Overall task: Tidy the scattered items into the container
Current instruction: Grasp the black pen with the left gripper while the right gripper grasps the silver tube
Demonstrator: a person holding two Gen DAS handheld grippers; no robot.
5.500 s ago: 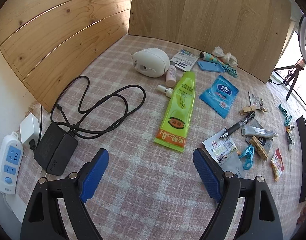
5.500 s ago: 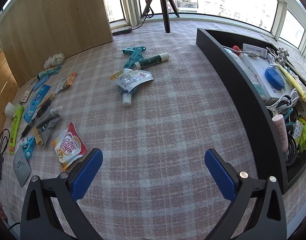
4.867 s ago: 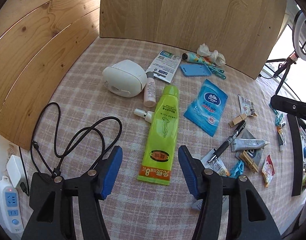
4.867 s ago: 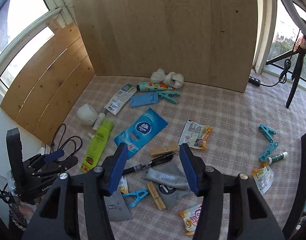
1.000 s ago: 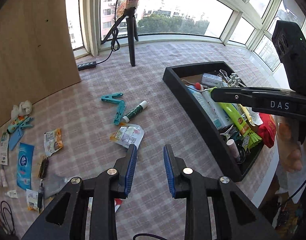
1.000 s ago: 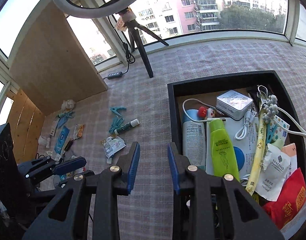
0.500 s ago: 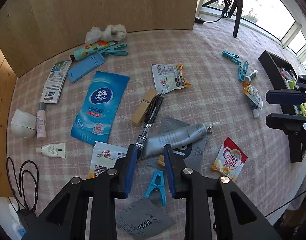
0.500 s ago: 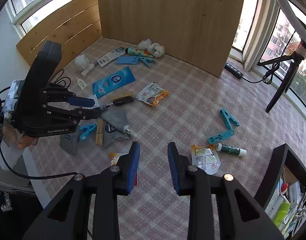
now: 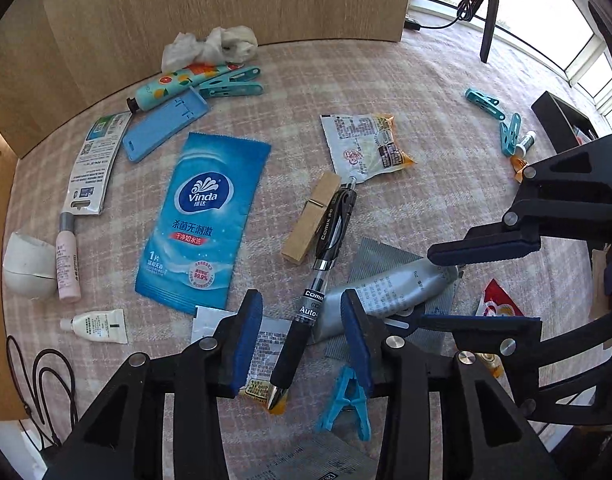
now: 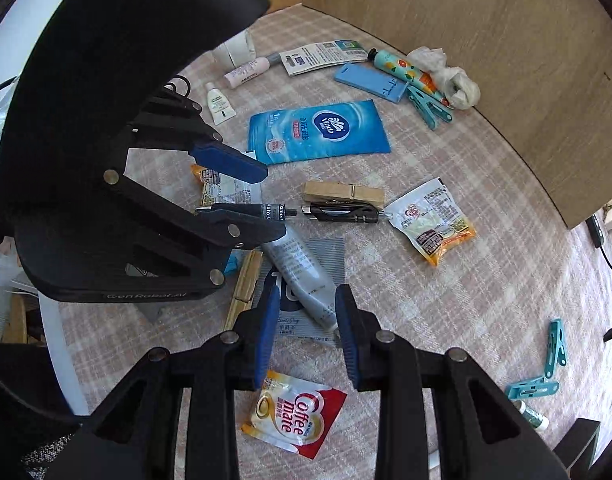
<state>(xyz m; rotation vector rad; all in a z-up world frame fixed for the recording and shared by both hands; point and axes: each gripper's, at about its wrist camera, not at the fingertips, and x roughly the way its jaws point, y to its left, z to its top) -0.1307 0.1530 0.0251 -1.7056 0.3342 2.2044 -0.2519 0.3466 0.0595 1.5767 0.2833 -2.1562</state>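
Pen (image 9: 330,236), black-bodied with a clear section, a rubber grip and the brand printed in white, lying on the checked bench (image 9: 446,92); left wrist view: its long axis runs from the clip end, far from the camera, to the metal tip, near the camera, between the blue pads of the left gripper (image 9: 301,344); the jaws are opening and the pads stand clear of the barrel on both sides; one wooden peg (image 9: 312,219) lies just beside the pen, one grey tube (image 9: 386,292) crosses near its grip, one blue wipes packet (image 9: 203,220) lies to its left; three teal pegs and one blue peg are in sight.

Right wrist view: the pen (image 10: 338,212) lies crosswise, tip toward the left gripper (image 10: 241,192); the right gripper (image 10: 306,336) hangs over the cap end of the grey tube (image 10: 301,276), jaws parted, pads not pressing on it; two wooden pegs, one Coffee-mate sachet (image 10: 293,416) and three teal pegs are visible.
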